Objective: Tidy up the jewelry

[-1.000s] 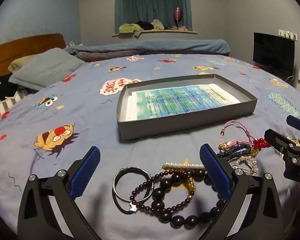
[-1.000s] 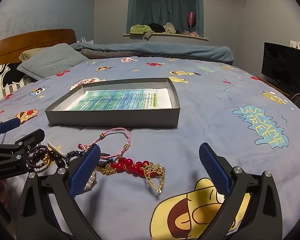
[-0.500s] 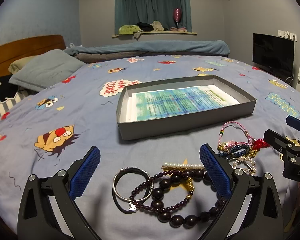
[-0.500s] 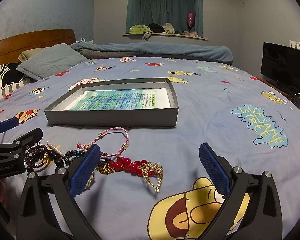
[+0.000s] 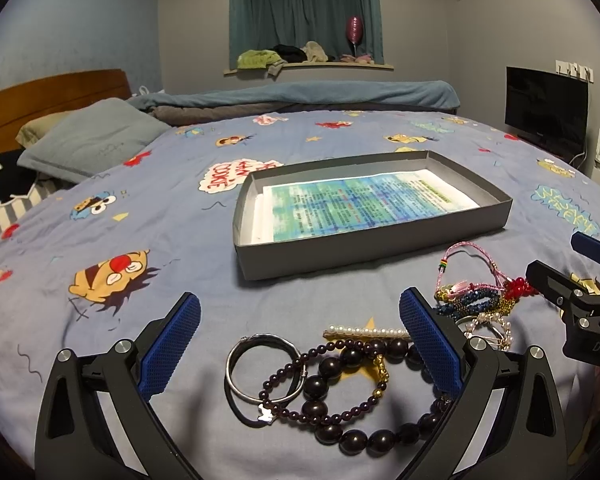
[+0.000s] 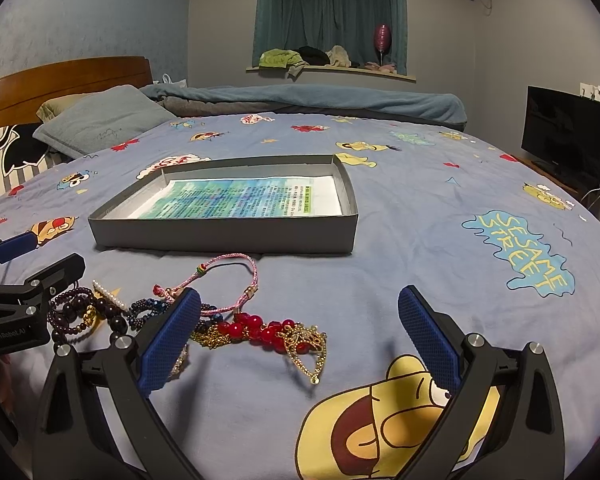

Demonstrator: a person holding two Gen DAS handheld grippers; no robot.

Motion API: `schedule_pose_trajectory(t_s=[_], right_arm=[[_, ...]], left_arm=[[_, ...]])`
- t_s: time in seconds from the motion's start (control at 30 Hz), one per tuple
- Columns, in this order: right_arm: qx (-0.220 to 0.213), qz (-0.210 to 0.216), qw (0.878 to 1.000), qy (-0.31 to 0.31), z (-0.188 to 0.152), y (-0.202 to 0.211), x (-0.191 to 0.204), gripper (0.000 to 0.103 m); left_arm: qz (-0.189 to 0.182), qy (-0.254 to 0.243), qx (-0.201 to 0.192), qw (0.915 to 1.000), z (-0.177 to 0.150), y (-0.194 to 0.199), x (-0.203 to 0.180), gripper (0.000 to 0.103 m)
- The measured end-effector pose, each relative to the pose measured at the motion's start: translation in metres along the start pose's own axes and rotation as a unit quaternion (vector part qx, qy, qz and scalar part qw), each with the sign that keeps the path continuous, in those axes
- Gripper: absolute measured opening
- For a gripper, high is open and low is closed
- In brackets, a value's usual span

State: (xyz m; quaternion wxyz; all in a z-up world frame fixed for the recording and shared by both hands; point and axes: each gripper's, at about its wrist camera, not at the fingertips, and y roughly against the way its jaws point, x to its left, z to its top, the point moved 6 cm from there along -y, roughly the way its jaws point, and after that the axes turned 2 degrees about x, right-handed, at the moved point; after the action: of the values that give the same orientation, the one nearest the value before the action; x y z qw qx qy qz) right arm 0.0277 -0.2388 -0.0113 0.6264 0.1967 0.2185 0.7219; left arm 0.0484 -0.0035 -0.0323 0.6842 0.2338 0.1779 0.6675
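The left claw (image 5: 300,344) hung just above the bed (image 5: 148,216) with its blue-padded fingers (image 5: 172,344) spread wide and nothing between them touching the pads. Framed by those fingers lay a cluster of jewelry: a silver bangle (image 5: 260,364) overlapping a thin purple bead bracelet (image 5: 320,384), a chunky dark bead bracelet (image 5: 364,436) curling around both, and a pearl bar clip (image 5: 364,332) just beyond them. The right claw (image 6: 300,340) was likewise wide open and empty, low over the cartoon-print bedsheet (image 6: 460,200). Near its left finger sat a second tangle: a pink cord bracelet (image 6: 228,280), a dark blue beaded piece (image 6: 148,312), a red bead strand (image 6: 256,328) and a gold chain with a filigree pendant (image 6: 304,344), all overlapping one another. Beyond both heaps, well apart from the claws, a shallow grey box (image 5: 380,248) rested on the bed, a printed sheet (image 5: 364,208) lying flat on its floor. No jewelry was inside it.
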Motion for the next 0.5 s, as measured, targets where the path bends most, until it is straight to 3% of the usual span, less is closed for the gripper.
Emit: schedule_pose_trajectory(t_s=[0.5], right_arm=[[0.001,0.0,1.0,0.001,0.0006,-0.0007,0.0008,0.098]], left_arm=[[-0.001,0.001,0.001,1.0,0.0004,0.001,-0.0007,0.099]])
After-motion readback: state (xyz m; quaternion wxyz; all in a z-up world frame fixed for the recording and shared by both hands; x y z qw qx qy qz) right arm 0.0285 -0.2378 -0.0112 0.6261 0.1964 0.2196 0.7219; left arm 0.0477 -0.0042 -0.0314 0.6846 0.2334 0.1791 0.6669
